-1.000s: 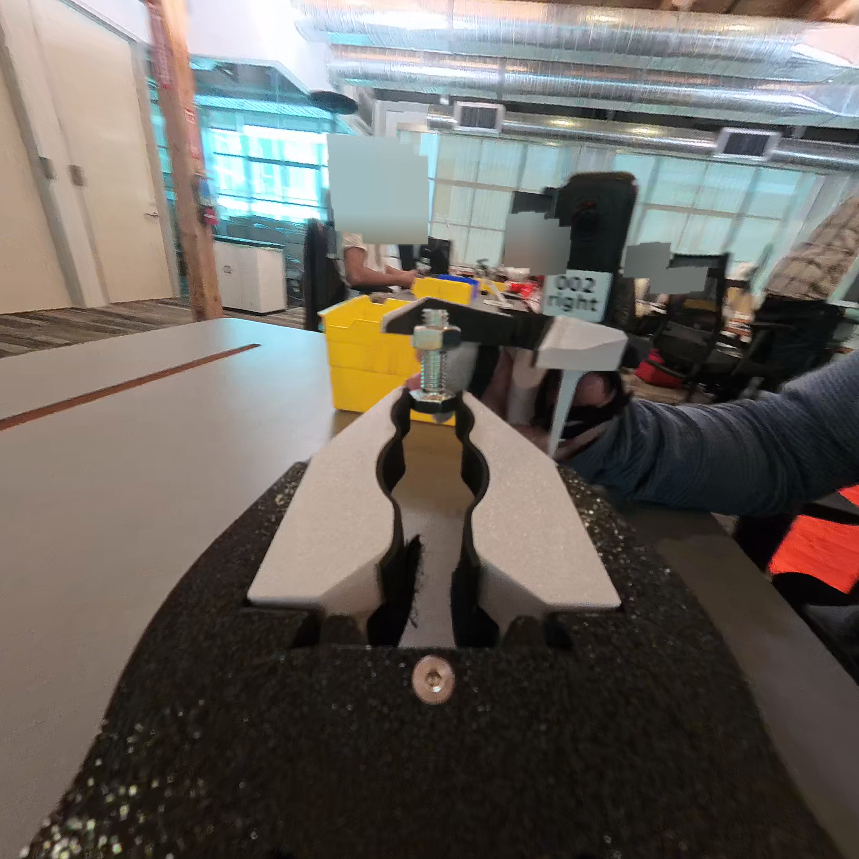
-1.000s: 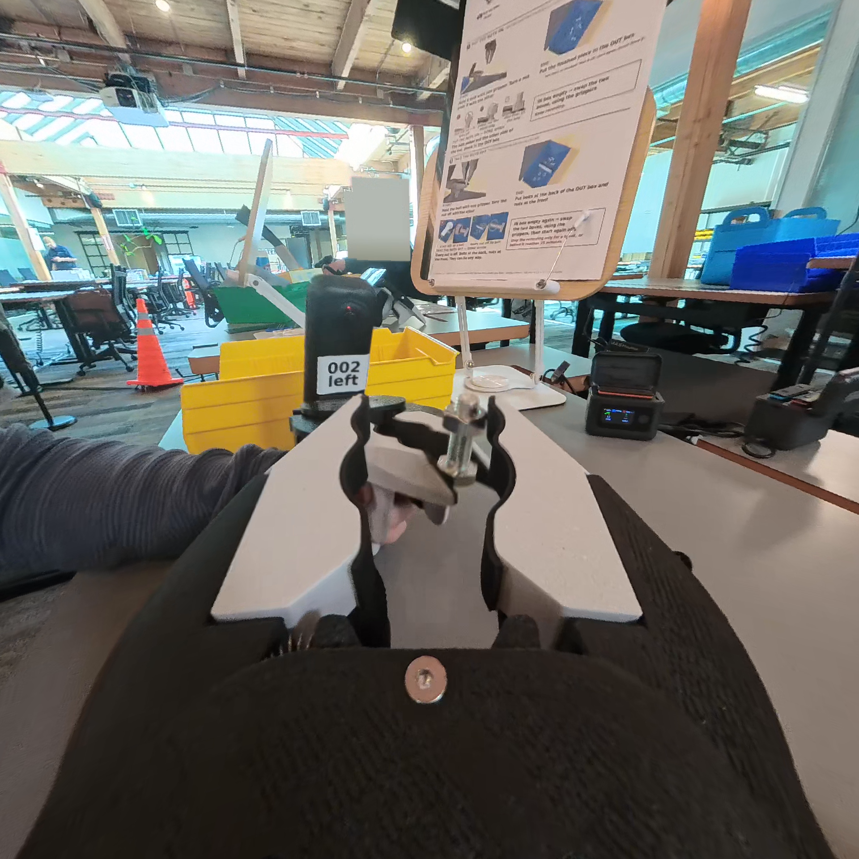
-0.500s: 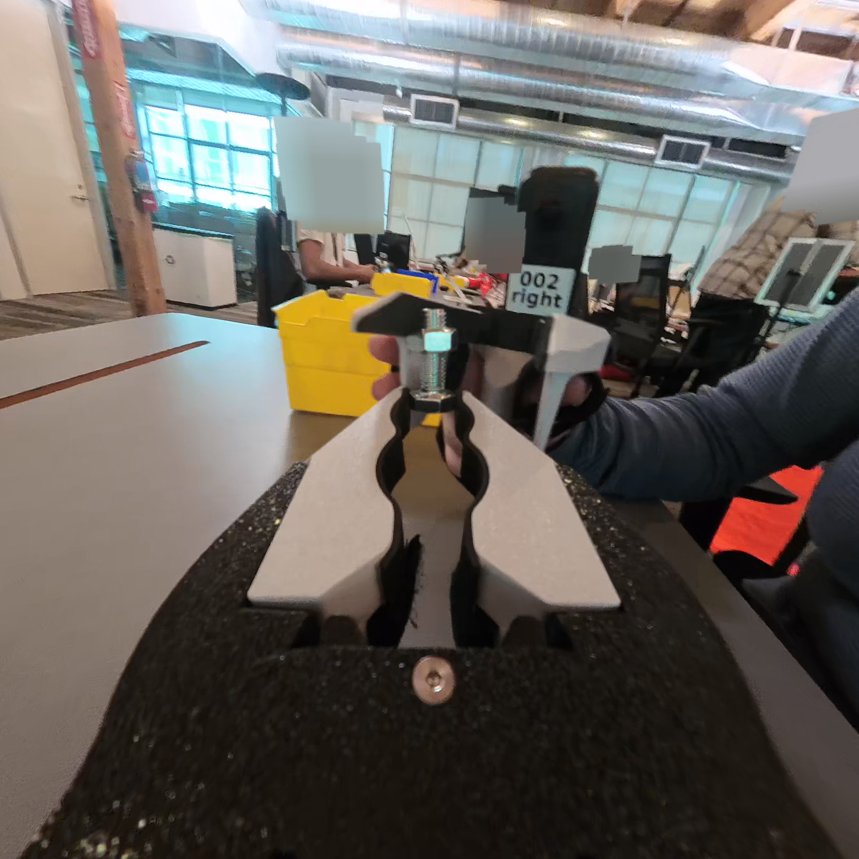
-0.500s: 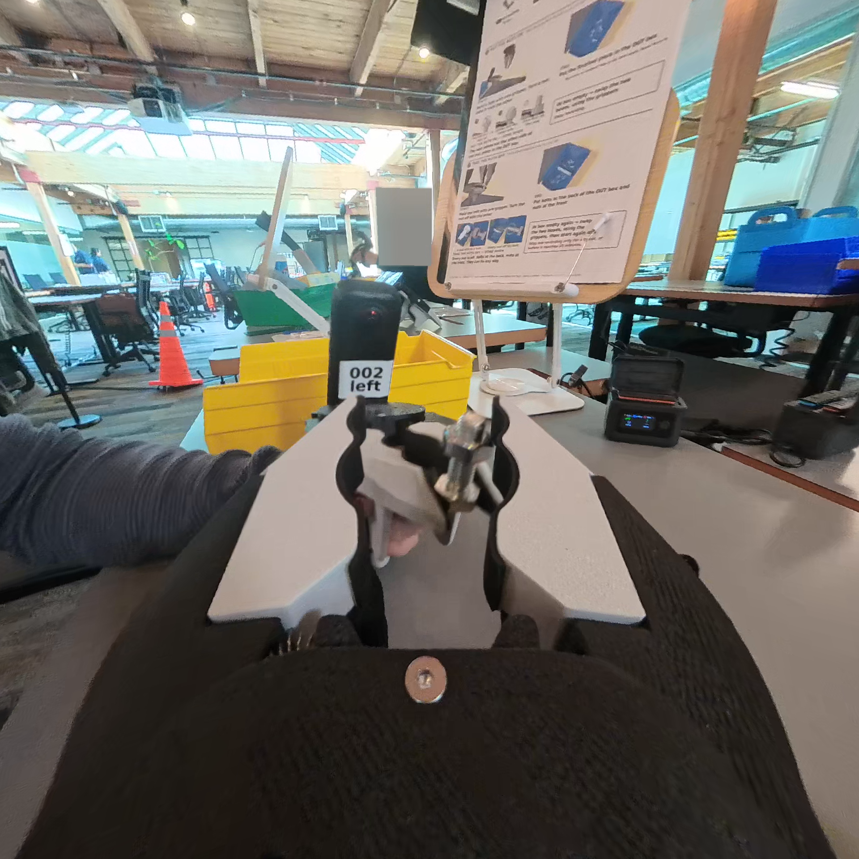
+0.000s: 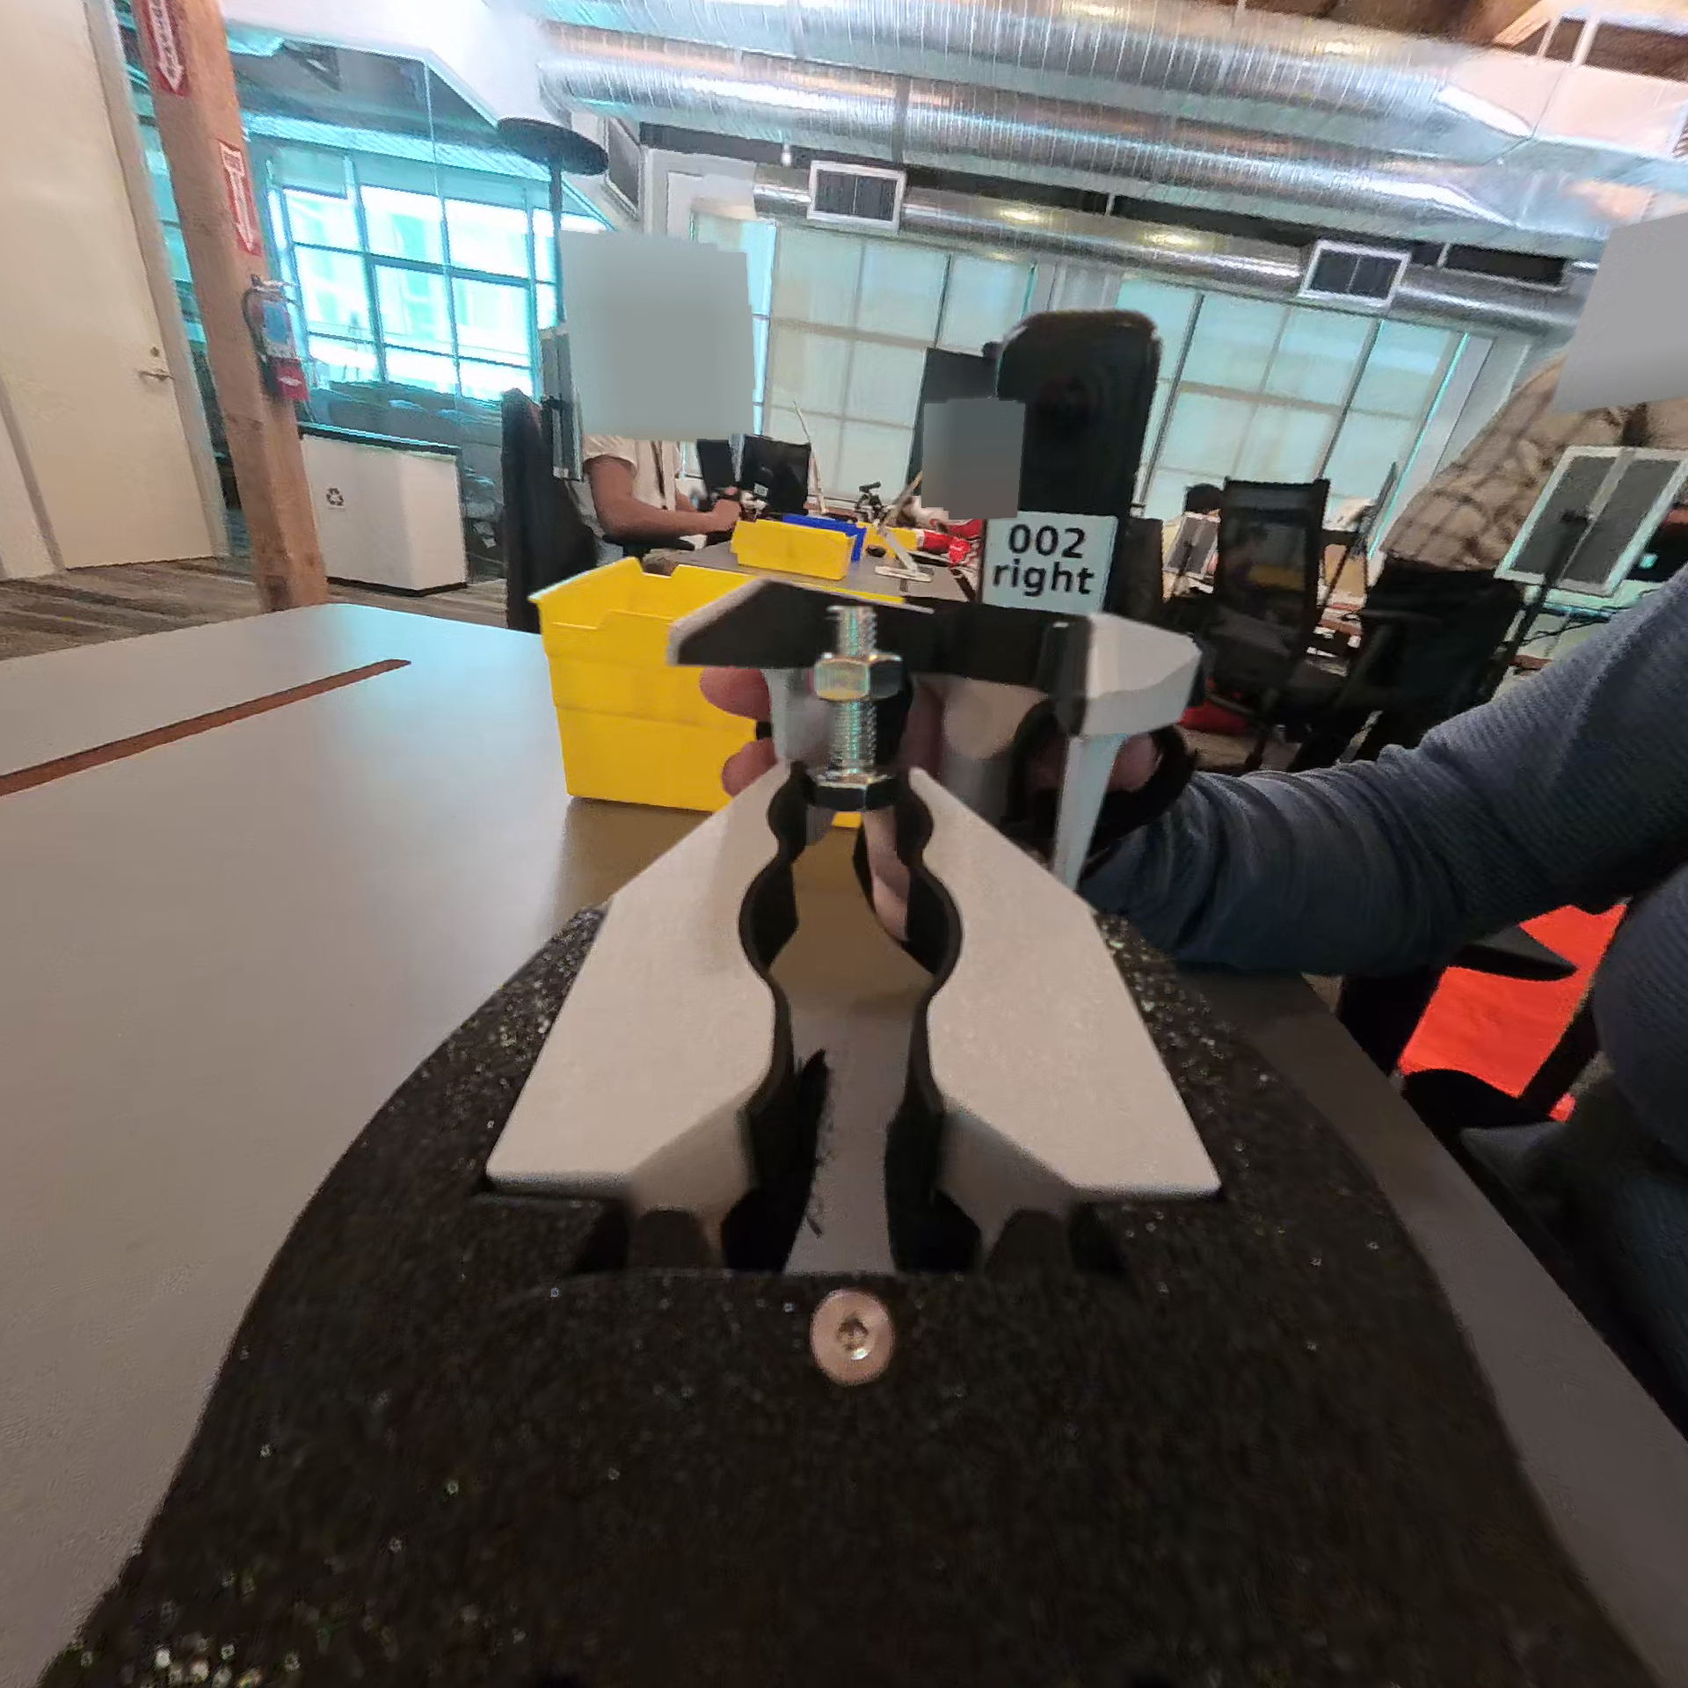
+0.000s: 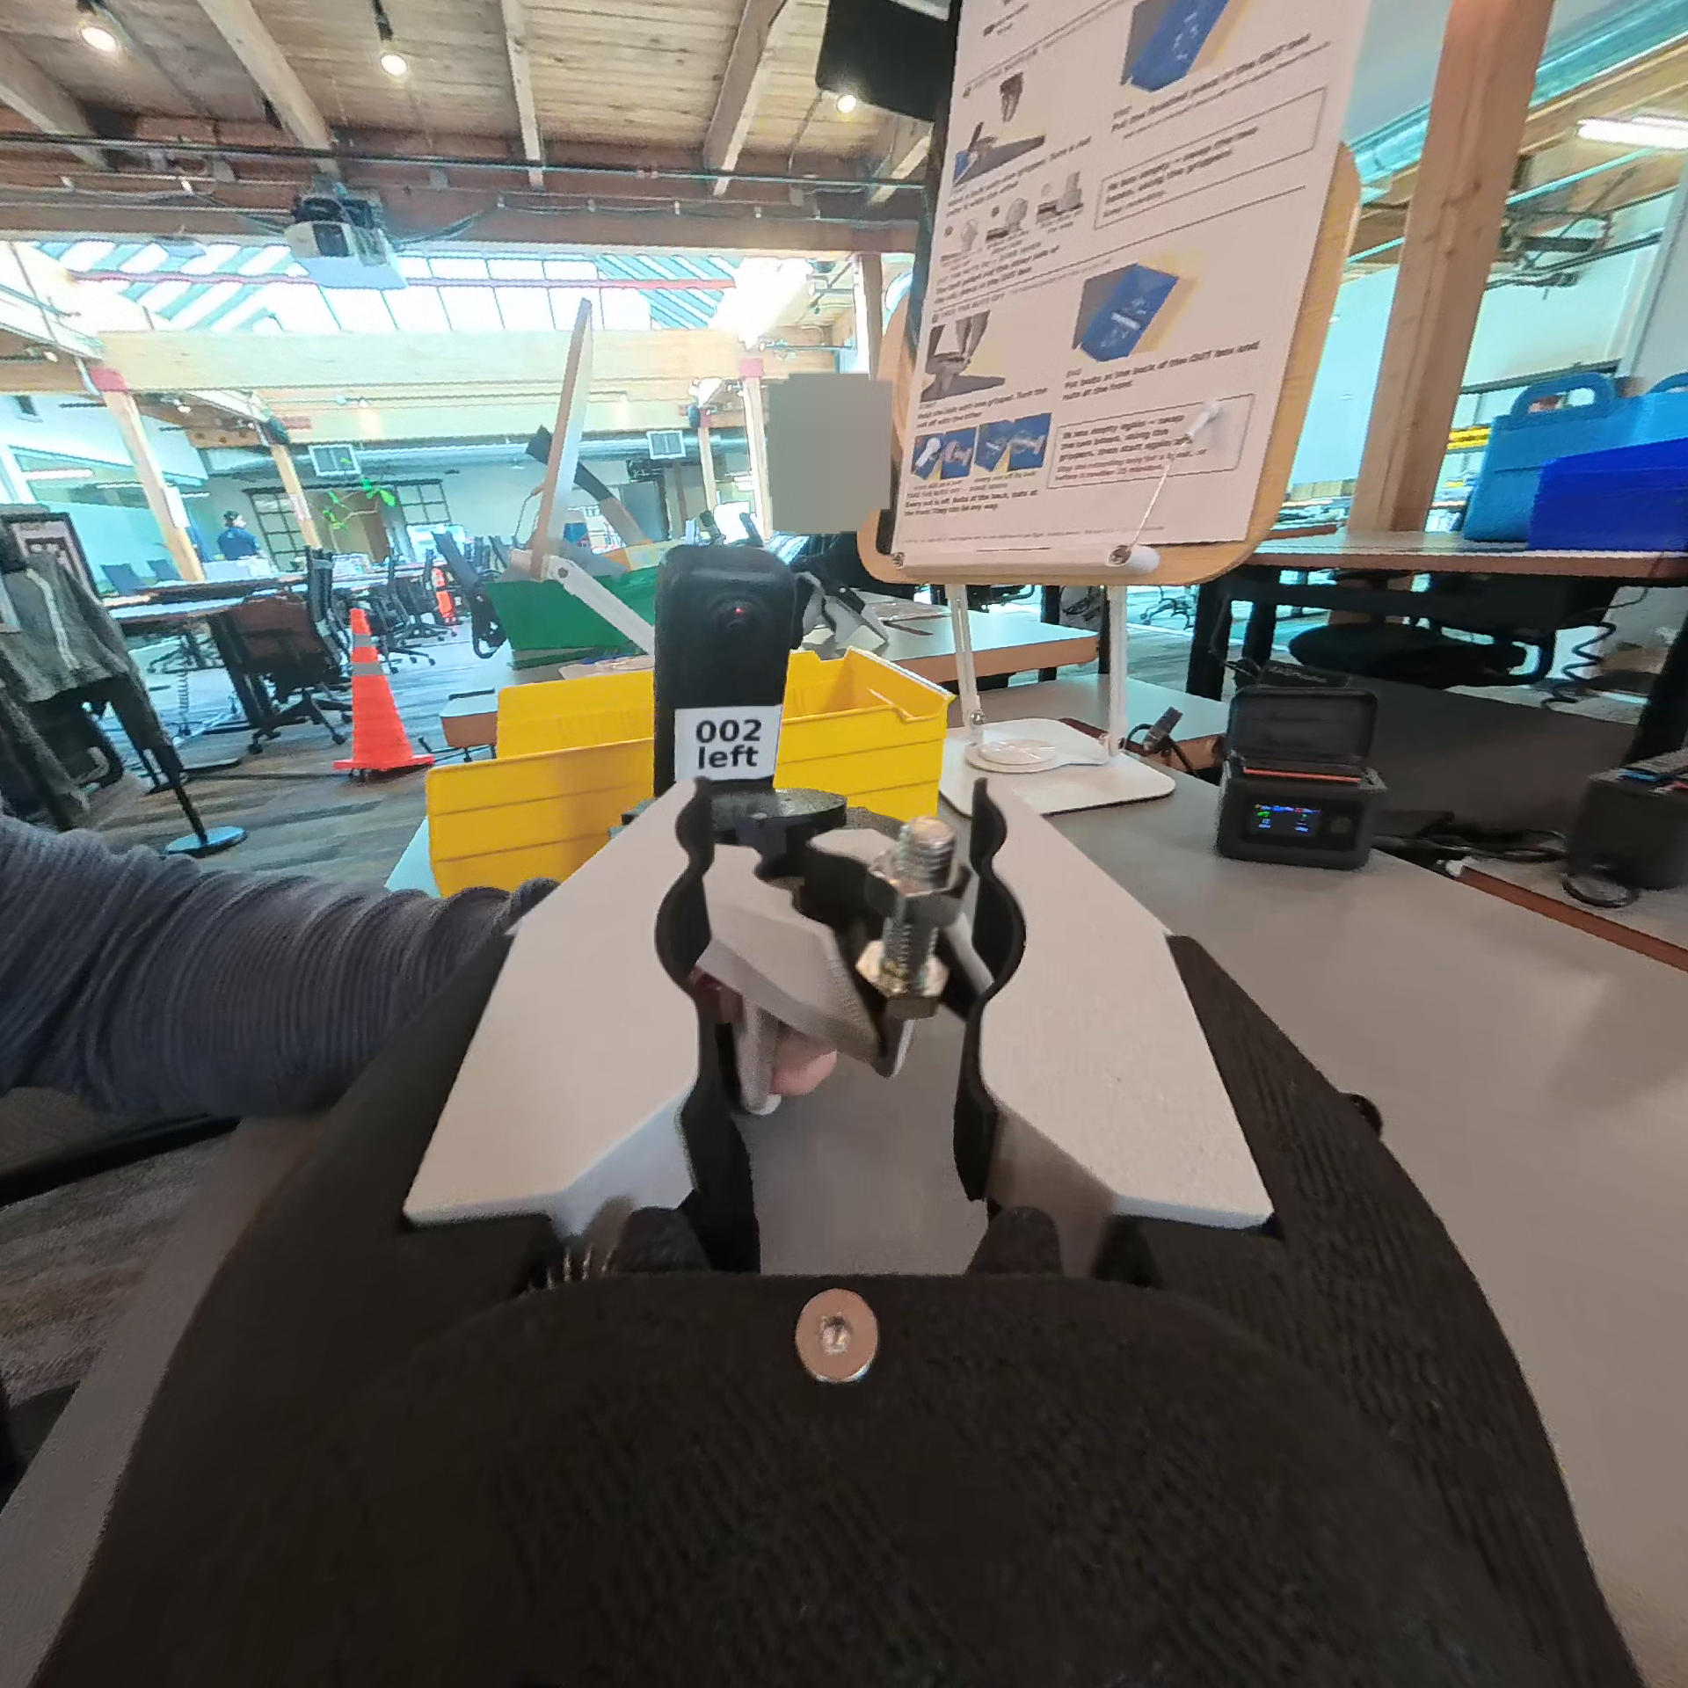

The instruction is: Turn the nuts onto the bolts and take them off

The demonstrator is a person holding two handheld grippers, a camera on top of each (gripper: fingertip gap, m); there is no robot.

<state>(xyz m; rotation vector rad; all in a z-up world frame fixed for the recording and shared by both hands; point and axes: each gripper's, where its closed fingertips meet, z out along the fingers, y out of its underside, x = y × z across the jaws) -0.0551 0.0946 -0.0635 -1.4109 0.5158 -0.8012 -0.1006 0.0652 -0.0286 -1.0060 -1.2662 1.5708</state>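
Observation:
My left gripper (image 5: 849, 790) is shut on the head of a silver bolt (image 5: 854, 731) and holds it upright above the grey table (image 5: 228, 868). A hex nut (image 5: 857, 678) sits on the thread near the top. My right gripper (image 5: 913, 639) faces it, open, with one finger on each side of the nut. In the right wrist view the right gripper (image 6: 838, 822) is open. The bolt (image 6: 909, 927) leans between its fingers. The nut (image 6: 921, 881) is close to the right finger (image 6: 1078, 1005). The left gripper (image 6: 900, 1000) holds the bolt head from behind.
A yellow bin (image 5: 639, 694) stands on the table behind the grippers and also shows in the right wrist view (image 6: 566, 795). An instruction board on a white stand (image 6: 1114, 301) and a small black device (image 6: 1297, 795) are at the right. A person's sleeved arm (image 5: 1370, 822) reaches in. Left tips to right tips: about 5 cm.
Both grippers have shifted a little. In the right wrist view the bolt now leans and looks larger and nearer the right finger. Neither gripper's jaws have changed.

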